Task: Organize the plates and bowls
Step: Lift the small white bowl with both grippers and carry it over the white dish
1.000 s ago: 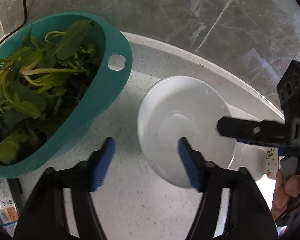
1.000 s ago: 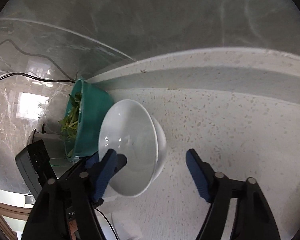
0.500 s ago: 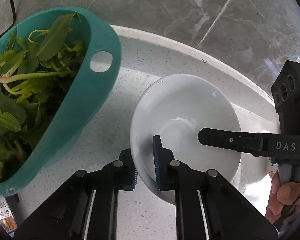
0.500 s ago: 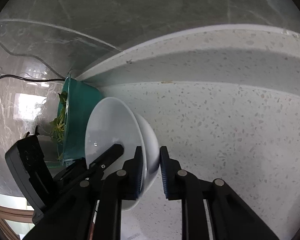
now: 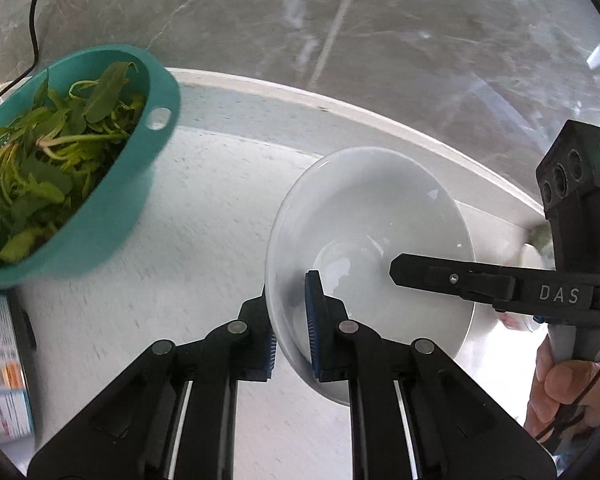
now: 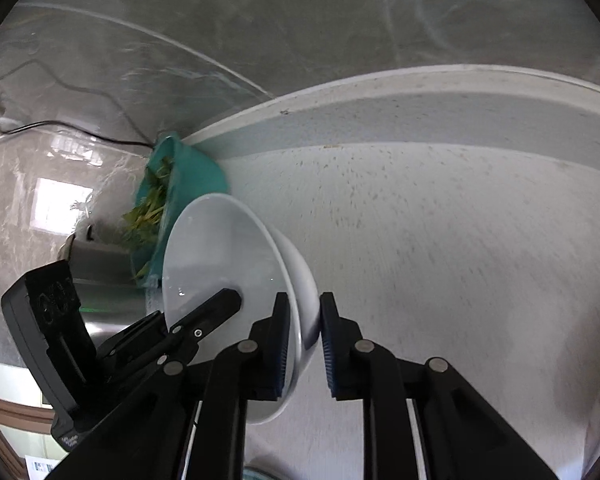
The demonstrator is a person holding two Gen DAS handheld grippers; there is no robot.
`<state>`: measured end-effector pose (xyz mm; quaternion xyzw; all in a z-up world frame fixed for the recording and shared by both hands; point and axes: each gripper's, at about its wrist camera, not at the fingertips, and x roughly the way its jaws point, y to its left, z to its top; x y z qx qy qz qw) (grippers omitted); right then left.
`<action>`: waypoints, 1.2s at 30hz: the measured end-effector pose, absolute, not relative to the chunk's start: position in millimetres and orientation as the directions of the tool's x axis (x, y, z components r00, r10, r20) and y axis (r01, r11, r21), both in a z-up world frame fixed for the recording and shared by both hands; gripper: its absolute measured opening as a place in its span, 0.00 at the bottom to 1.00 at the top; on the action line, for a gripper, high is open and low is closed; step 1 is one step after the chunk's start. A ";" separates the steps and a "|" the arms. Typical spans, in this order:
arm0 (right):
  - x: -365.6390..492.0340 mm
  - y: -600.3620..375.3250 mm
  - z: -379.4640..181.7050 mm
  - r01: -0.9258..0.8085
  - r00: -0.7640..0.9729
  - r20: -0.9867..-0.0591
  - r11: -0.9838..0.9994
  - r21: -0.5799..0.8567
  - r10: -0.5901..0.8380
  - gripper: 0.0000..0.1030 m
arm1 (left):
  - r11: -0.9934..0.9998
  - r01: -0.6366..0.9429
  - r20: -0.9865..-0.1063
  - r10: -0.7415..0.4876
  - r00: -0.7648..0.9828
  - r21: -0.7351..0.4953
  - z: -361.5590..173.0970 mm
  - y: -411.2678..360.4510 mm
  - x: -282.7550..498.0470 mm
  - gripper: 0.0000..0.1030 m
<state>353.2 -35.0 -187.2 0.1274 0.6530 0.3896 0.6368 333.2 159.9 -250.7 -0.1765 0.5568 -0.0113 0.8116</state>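
Note:
A white bowl (image 5: 380, 216) is held off the speckled counter, tilted, by both grippers. My left gripper (image 5: 292, 328) is shut on the bowl's near rim, one blue pad inside and one outside. My right gripper (image 6: 304, 344) is shut on the opposite rim of the same bowl (image 6: 220, 248). The right gripper's black finger reaches into the bowl from the right in the left wrist view (image 5: 452, 278). The left gripper shows at lower left in the right wrist view (image 6: 196, 320).
A teal colander of green leaves (image 5: 72, 168) stands on the counter (image 5: 204, 216) at the left, also seen behind the bowl (image 6: 180, 184). A marble wall and raised ledge (image 5: 340, 108) run along the back. A metal appliance (image 6: 96, 280) stands at far left.
Both grippers went from open to shut on the bowl's rim, then lifted it. The bowl and grippers have moved right, away from the colander.

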 end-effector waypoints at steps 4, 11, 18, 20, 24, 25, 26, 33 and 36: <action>330.2 -66.3 -162.9 -0.343 -0.142 -0.727 0.656 0.673 0.672 0.19 | 0.939 -0.141 -0.886 -0.236 0.400 -0.313 -226.8 133.7 312.3 0.10; 286.8 -136.5 -125.1 -0.365 -0.116 -0.728 0.653 0.664 0.676 0.18 | 0.930 -0.072 -0.856 -0.298 0.423 -0.360 -187.9 67.2 265.7 0.10; 250.4 -221.3 -98.4 -0.348 -0.065 -0.725 0.666 0.660 0.685 0.19 | 0.919 0.008 -0.848 -0.368 0.381 -0.395 -168.9 -15.0 209.8 0.10; 239.5 -241.1 -95.4 -0.359 -0.055 -0.734 0.673 0.647 0.677 0.19 | 0.917 0.020 -0.850 -0.378 0.367 -0.399 -166.8 -37.0 193.8 0.10; 216.5 -277.3 -101.2 -0.332 -0.058 -0.733 0.680 0.654 0.677 0.19 | 0.915 0.039 -0.856 -0.389 0.340 -0.401 -167.2 -79.4 166.9 0.10; 210.9 -285.8 -103.6 -0.325 -0.062 -0.732 0.680 0.658 0.679 0.19 | 0.917 0.044 -0.860 -0.387 0.334 -0.396 -168.6 -88.7 161.9 0.10; 207.5 -290.5 -107.3 -0.317 -0.067 -0.732 0.681 0.660 0.678 0.19 | 0.918 0.045 -0.863 -0.386 0.326 -0.394 -172.1 -95.7 159.3 0.10; 184.1 -318.6 -149.0 -0.274 -0.096 -0.759 0.716 0.642 0.644 0.19 | 0.938 0.028 -0.900 -0.341 0.271 -0.347 -203.1 -141.1 125.3 0.11; 179.8 -320.0 -166.6 -0.261 -0.109 -0.771 0.730 0.632 0.628 0.19 | 0.944 0.011 -0.914 -0.321 0.247 -0.329 -226.9 -154.7 121.9 0.11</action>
